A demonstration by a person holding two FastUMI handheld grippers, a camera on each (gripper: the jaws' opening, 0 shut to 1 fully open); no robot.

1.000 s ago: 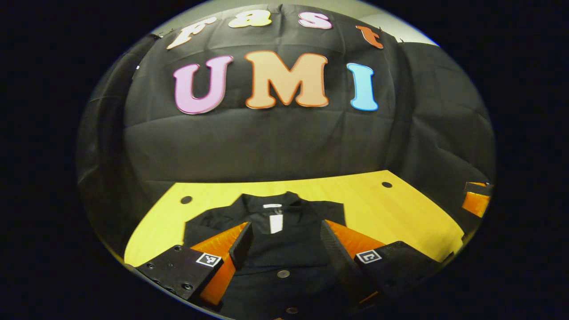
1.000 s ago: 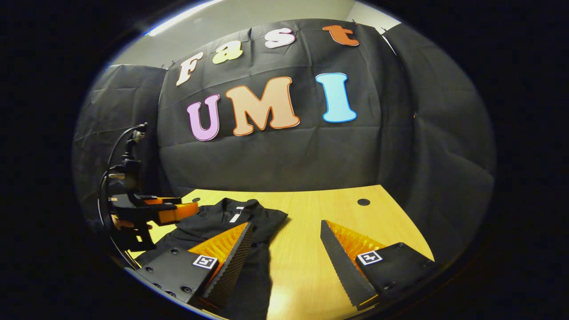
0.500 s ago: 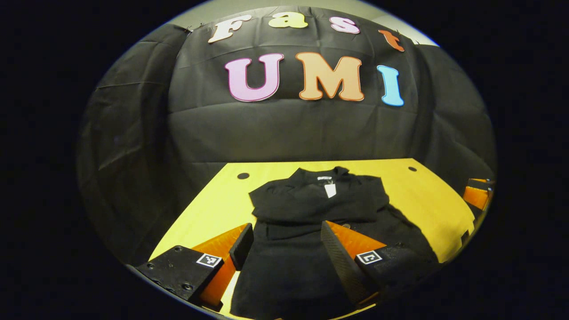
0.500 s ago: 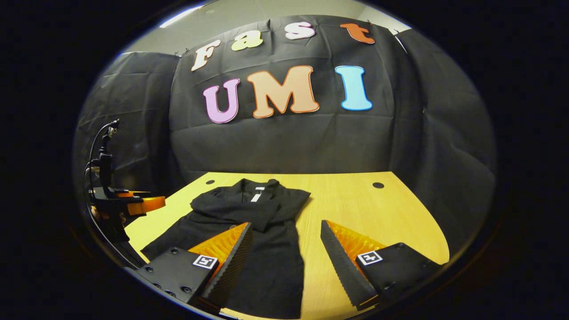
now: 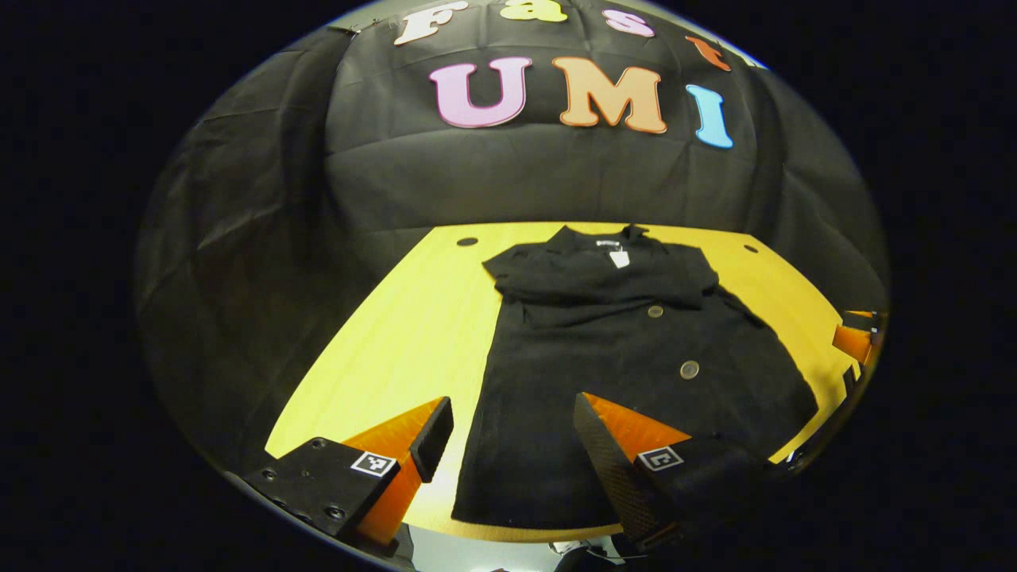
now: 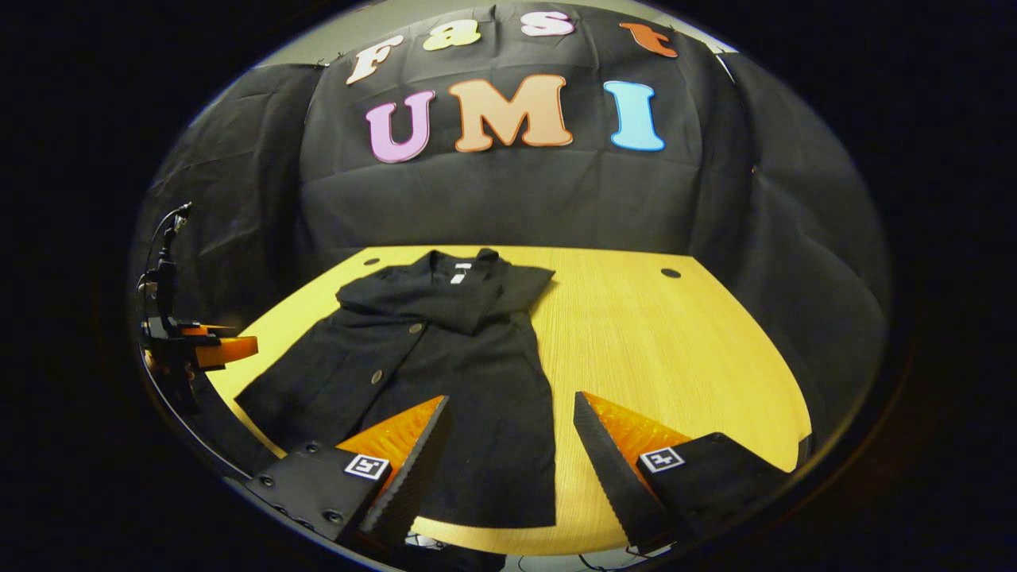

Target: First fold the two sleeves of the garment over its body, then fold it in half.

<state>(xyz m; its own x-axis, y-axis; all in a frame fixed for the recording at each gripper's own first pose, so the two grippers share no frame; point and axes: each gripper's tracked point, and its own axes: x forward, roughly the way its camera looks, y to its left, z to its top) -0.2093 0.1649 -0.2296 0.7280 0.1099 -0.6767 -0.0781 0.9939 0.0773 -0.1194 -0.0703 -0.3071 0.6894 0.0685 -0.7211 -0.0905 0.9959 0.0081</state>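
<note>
On a yellow wooden table (image 6: pixel 683 342) lies a black buttoned garment (image 6: pixel 445 357), collar toward the booth's back wall, both sleeves folded across its chest. Above its near hem the left gripper (image 5: pixel 508 453) and the right gripper (image 6: pixel 508 461) hover, jaws spread wide, each holding nothing.

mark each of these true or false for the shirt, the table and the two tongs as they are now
1. The black garment lies flat on the yellow table. True.
2. The right tongs are shut on the hem. False: they are open and hold nothing.
3. The collar points toward the booth wall. True.
4. The garment is already folded in half. False: its body lies full length, hem near the table's front edge.
5. The left tongs are open. True.
</note>
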